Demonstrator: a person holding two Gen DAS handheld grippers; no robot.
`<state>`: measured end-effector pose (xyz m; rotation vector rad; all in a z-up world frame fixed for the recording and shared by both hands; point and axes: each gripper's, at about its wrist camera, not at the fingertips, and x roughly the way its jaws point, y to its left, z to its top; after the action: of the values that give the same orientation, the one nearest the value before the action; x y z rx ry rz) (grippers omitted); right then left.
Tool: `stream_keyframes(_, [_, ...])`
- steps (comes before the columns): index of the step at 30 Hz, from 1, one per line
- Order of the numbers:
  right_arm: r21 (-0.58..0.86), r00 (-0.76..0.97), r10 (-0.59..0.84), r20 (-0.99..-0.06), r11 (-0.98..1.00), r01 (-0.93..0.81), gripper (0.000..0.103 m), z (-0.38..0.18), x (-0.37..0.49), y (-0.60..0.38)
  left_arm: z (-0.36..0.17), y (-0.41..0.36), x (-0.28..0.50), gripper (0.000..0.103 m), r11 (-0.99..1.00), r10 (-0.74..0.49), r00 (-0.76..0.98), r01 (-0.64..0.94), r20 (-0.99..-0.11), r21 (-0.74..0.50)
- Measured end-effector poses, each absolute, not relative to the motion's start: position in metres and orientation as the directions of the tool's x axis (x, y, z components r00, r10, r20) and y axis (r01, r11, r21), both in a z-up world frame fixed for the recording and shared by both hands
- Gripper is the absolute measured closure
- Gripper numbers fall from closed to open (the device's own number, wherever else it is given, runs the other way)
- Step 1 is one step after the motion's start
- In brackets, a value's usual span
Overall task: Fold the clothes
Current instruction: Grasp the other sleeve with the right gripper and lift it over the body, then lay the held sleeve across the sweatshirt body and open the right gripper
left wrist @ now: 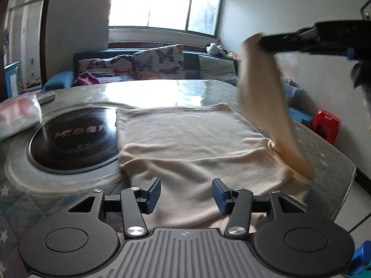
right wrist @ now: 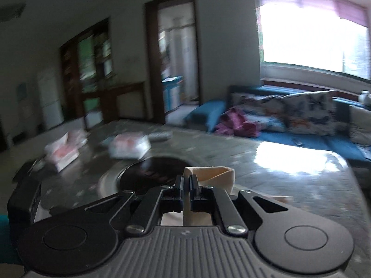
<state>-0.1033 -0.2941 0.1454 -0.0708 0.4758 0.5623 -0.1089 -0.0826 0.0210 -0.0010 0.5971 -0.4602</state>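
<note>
A cream shirt [left wrist: 185,143] lies flat on the table, its body spread out ahead of me. My left gripper [left wrist: 186,194] hovers open just above its near hem, nothing between the blue pads. The right gripper [left wrist: 264,42] comes in from the upper right and is shut on the end of the shirt's sleeve [left wrist: 264,88], which hangs lifted from the shoulder up to the jaws. In the right wrist view that gripper [right wrist: 187,183] pinches the cream sleeve cuff [right wrist: 214,173] high over the table.
A round black induction plate [left wrist: 74,139] in a white ring is set into the table left of the shirt. Tissue packs [right wrist: 128,147] and a remote lie at the far left. A red stool [left wrist: 325,125] stands right of the table, a blue sofa [left wrist: 143,67] behind.
</note>
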Motion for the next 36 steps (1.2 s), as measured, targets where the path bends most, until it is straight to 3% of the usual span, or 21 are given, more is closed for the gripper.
stream_keyframes(6, [0.068, 0.6, 0.561, -0.57, 0.76, -0.646, 0.099, 0.11, -0.086, -0.239, 0.019, -0.068, -0.116, 0.051, 0.909, -0.406, 0.738, 0.387, -0.54, -0.154])
stream_keyframes(12, [0.091, 0.531, 0.59, -0.607, 0.716, -0.692, 0.088, 0.098, -0.09, -0.229, 0.02, -0.062, -0.116, 0.051, 0.918, -0.387, 0.745, 0.365, -0.543, -0.153])
stream_keyframes(21, [0.065, 0.584, 0.452, -0.674, 0.824, -0.563, 0.084, 0.091, -0.107, -0.306, 0.023, -0.071, -0.11, 0.054, 0.91, -0.402, 0.745, 0.387, -0.533, -0.147])
stream_keyframes(27, [0.037, 0.587, 0.357, -0.727, 0.874, -0.485, 0.081, 0.065, -0.131, -0.346, 0.017, -0.082, -0.098, 0.07, 0.915, -0.385, 0.728, 0.382, -0.567, -0.13])
stream_keyframes(29, [0.049, 0.588, 0.355, -0.727, 0.881, -0.47, 0.08, 0.06, -0.135, -0.353, 0.017, -0.084, -0.099, 0.085, 0.919, -0.37, 0.735, 0.378, -0.568, -0.108])
stream_keyframes(32, [0.077, 0.591, 0.369, -0.717, 0.885, -0.459, 0.079, 0.054, -0.138, -0.361, 0.02, -0.085, -0.102, 0.096, 0.928, -0.346, 0.752, 0.364, -0.561, -0.086])
stream_keyframes(36, [0.071, 0.574, 0.373, -0.729, 0.875, -0.478, 0.078, 0.04, -0.138, -0.359, 0.027, -0.084, -0.109, 0.101, 0.934, -0.327, 0.772, 0.352, -0.546, -0.061])
